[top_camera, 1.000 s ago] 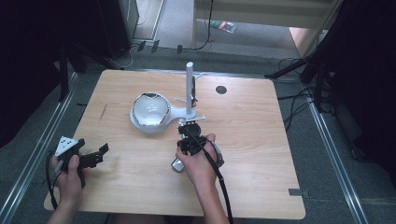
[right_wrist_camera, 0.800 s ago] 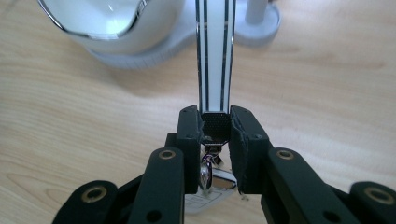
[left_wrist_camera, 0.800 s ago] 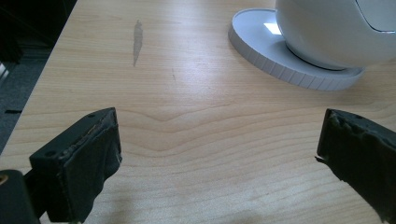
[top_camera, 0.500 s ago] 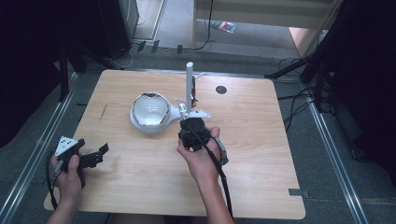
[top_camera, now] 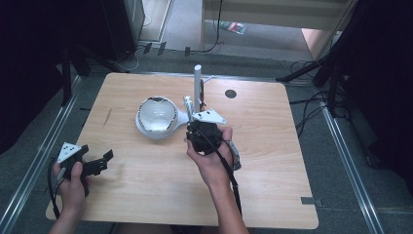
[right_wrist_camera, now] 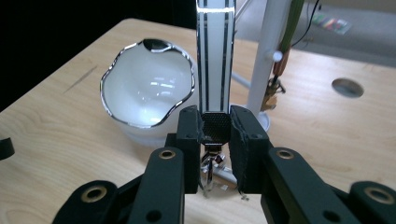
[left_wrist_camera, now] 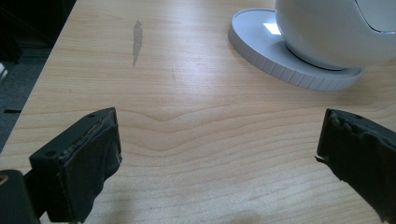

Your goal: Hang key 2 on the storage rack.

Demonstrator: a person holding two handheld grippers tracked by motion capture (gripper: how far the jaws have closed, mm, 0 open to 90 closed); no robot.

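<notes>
A wooden worktop point(top_camera: 146, 195) is seen from above; a white bowl point(top_camera: 157, 114) with a wavy silver rim is set on a round white base at about 11 o'clock from the worktop's centre; a white upright stand point(top_camera: 197, 83) is placed just beside the bowl, at its 2 o'clock, with a small brass padlock point(right_wrist_camera: 271, 95) hung from it.

The right gripper point(top_camera: 195, 117) is held near the worktop's centre, at 4 o'clock from the bowl, pointed away from the person; in the right gripper view its fingers point(right_wrist_camera: 187, 140) are clamped together on the dark mesh end of a watch strap point(right_wrist_camera: 215, 56); the strap, white with black lines, is held upright above the fingers, in front of the bowl and the stand; metal clasp parts point(right_wrist_camera: 212, 170) are seen hanging below the grip. In the high view the strap point(top_camera: 188, 104) is seen as a short pale strip at the gripper's tip, between bowl and stand.

The left gripper point(top_camera: 100, 163) is held low at about 8 o'clock on the worktop, well apart from the bowl; in the left gripper view its fingers point(left_wrist_camera: 88, 154) are wide apart with bare wood between them; the bowl's base point(left_wrist_camera: 280, 60) is seen at 1 o'clock.

A dark round hole point(top_camera: 231, 93) is noted in the worktop at 1 o'clock.
</notes>
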